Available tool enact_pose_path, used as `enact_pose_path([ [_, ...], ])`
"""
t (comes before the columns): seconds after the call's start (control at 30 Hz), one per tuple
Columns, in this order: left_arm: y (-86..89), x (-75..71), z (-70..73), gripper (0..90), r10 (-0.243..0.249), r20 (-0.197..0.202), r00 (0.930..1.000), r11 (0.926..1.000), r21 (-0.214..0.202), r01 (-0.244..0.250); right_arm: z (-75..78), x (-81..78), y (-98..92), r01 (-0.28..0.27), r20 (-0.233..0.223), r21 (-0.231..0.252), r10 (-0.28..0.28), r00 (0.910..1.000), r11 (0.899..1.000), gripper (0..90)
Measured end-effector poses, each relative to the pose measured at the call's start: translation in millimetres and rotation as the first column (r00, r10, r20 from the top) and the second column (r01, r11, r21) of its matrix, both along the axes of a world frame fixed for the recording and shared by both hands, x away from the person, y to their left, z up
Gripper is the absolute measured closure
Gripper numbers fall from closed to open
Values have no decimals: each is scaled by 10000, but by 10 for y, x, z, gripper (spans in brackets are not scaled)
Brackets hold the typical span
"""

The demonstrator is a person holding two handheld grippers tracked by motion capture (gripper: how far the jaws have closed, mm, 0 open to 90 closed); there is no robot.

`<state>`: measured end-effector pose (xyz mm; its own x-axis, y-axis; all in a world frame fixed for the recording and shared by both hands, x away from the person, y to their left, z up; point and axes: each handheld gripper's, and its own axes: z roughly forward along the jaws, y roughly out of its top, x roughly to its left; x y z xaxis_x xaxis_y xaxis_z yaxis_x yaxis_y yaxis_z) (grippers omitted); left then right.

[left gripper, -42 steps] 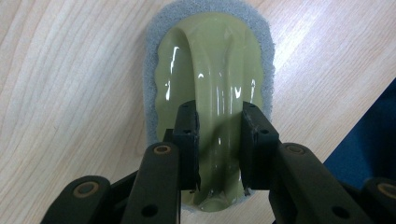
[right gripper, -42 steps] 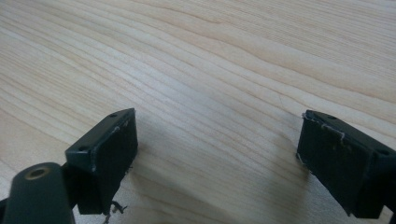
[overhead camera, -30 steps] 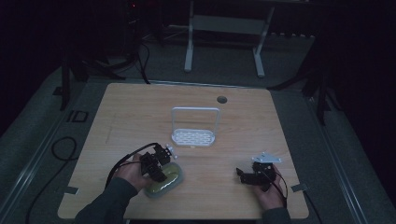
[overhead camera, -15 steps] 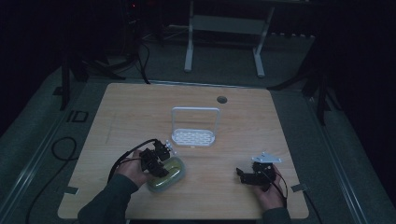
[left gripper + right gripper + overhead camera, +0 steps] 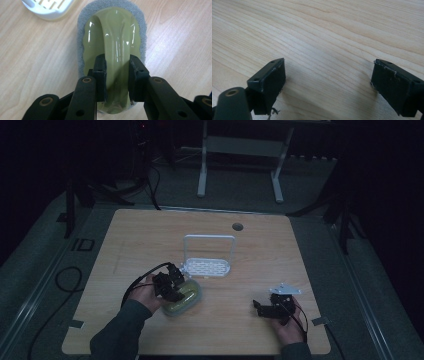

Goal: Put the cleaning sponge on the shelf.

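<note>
Left gripper (image 5: 117, 75): jaws closed on the olive handle of the scrubber (image 5: 112, 45), which has shifted from a second ago toward the white rack (image 5: 206, 268) and now lies on the table (image 5: 300, 255) just beside it, likely bound there. Right gripper (image 5: 328, 82): jaws spread, empty, low over bare wood, unmoved.

Both tools are matte black two-jaw handheld grippers: the left one (image 5: 170, 282) has chunky linkage arms with brass-coloured pivot pins and square black pads (image 5: 100, 72), and a thin black cable (image 5: 142, 275) loops off it toward 9 o'clock. The right one (image 5: 265, 307) wears a pale grey three-cornered plate (image 5: 284, 289) at its 12 o'clock side, and its block-shaped pads (image 5: 270, 77) look scuffed pale along the edges. Sleeves (image 5: 120, 330) are dark grey-green, long, covering both forearms.
</note>
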<state>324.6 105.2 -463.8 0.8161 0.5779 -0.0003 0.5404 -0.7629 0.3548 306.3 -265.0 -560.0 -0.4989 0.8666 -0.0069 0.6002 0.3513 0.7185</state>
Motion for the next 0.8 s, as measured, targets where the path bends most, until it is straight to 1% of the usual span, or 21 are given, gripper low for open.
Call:
enact_pose_path([
  [0.07, 7, 31, 6, 718, -47, 82, 10000, 10000, -22, 48, 0, 0, 0, -4, 5, -3, 4, 10000, 10000, 119],
  [0.13, 16, 67, 17, 718, 7, 131, 9999, 10000, -18, -6, 0, 0, 0, -4, 6, -4, 4, 10000, 10000, 119],
  [0.17, 21, 84, 24, 718, -28, 169, 9999, 10000, 15, 27, 0, 0, 0, -4, 5, -4, 4, 10000, 10000, 119],
  [0.23, 39, 109, 36, 717, -146, 300, 9994, 9999, -68, 148, 0, 1, -1, -8, 7, -6, 8, 10000, 10000, 119],
  [0.3, 55, 128, 49, 717, -205, 426, 9989, 9998, -20, 206, -1, 1, -1, -13, 14, -9, 13, 10000, 10000, 119],
  [0.5, 90, 178, 73, 718, -307, 610, 9977, 9995, 9, 307, -1, 2, -2, -27, 25, -22, 27, 10000, 10000, 119],
  [0.6, 95, 207, 77, 717, -414, 634, 9971, 9991, 72, 410, -1, 2, -2, -31, 24, -23, 31, 10000, 10000, 119],
  [0.67, 95, 224, 70, 717, -396, 607, 9974, 9992, 50, 393, -1, 2, -2, -29, 25, -22, 29, 10000, 10000, 119],
  [0.8, 95, 262, 70, 717, -438, 528, 9976, 9990, 156, 430, -1, 2, -2, -25, 24, -20, 25, 10000, 10000, 119],
])
